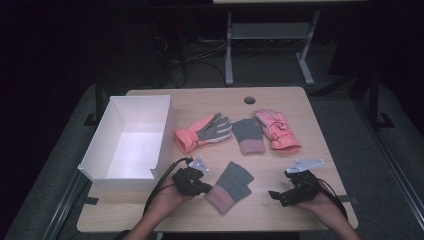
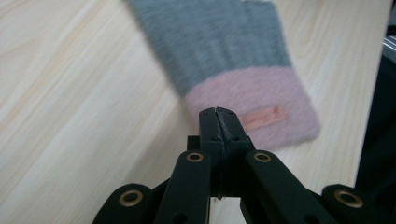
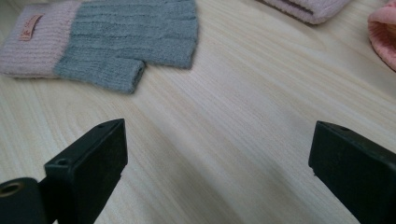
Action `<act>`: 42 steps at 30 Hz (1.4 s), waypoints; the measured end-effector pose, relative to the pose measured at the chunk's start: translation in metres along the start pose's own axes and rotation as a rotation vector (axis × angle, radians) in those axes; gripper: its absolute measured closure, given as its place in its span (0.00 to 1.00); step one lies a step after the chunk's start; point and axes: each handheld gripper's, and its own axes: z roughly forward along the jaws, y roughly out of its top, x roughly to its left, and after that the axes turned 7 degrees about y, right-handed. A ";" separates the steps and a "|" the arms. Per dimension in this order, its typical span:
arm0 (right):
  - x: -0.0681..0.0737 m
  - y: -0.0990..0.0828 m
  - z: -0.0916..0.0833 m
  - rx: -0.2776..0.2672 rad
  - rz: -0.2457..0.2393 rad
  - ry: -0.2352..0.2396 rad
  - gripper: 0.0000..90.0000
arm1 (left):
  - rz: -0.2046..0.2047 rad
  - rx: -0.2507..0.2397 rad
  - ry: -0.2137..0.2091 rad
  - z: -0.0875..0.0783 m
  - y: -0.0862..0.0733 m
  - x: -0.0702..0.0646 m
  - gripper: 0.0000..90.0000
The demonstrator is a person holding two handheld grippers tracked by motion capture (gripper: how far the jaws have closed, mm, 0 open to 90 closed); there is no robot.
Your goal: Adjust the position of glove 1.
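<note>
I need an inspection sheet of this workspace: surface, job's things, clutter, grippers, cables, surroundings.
Surface: light wooden table, one round hole at the far edge.
Job's things: near grey-pink knit glove flat between the grippers; white box at left, nothing seen inside.
Clutter: salmon glove, second knit glove, pink glove.
Grippers: left gripper shut, at the near glove's cuff; right gripper open, nothing between.
Cables: black cable trails from the left gripper.
Surroundings: dark floor, desk frame behind.

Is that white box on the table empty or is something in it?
Empty: the white box shows only its bare floor in the high view.
</note>
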 end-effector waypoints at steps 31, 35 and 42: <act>-0.003 -0.001 -0.003 -0.006 0.009 -0.009 0.04 | 0.101 0.020 -0.147 0.042 0.033 -0.038 1.00; -0.003 -0.001 -0.003 -0.010 0.010 -0.008 0.04 | 0.129 0.024 -0.163 0.048 0.042 -0.044 1.00; -0.004 -0.001 -0.005 -0.009 0.012 -0.012 0.04 | 0.163 0.018 -0.185 0.063 0.062 -0.054 1.00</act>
